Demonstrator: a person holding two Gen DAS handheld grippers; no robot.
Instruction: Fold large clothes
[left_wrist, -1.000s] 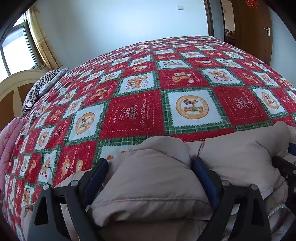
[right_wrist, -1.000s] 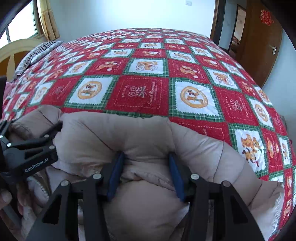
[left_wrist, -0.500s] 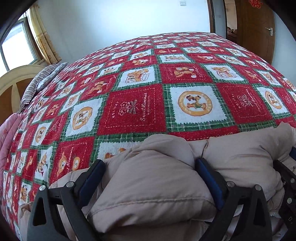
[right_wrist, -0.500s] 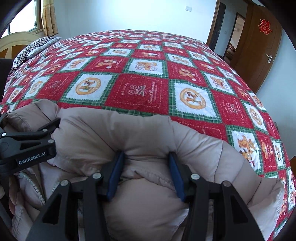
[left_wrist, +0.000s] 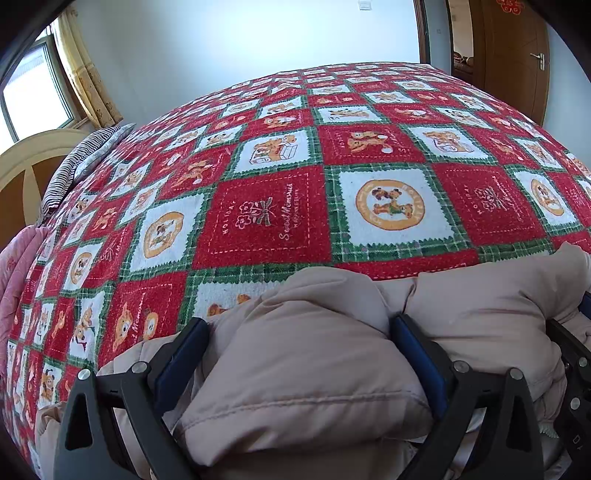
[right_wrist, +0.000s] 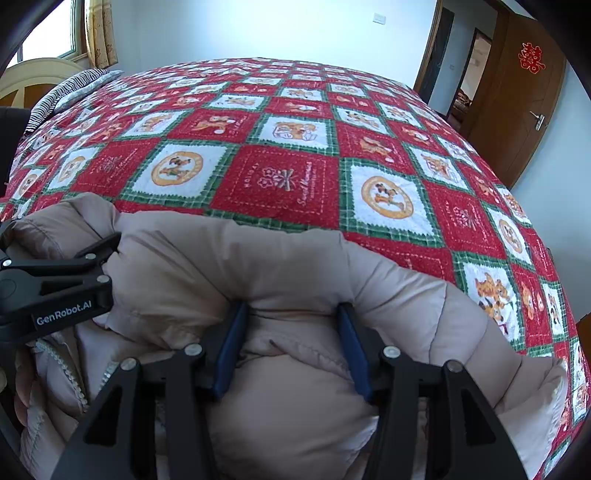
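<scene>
Left wrist view: my left tool (left_wrist: 295, 350) stands spread wide around a puffy fold of the one beige down jacket (left_wrist: 306, 373), which lies on the near edge of the bed's red patchwork quilt (left_wrist: 266, 214); whether it grips, I cannot tell. One striped pillow (left_wrist: 74, 166) lies beside the window (left_wrist: 33, 92).

Right wrist view: my right tool (right_wrist: 291, 347) pinches a jacket fold (right_wrist: 295, 362); one wooden door (right_wrist: 524, 96) stands open.

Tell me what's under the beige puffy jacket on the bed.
The puffy jacket lies on the red, green and white patchwork bedspread. Whatever sits directly beneath its bulk is covered.
</scene>
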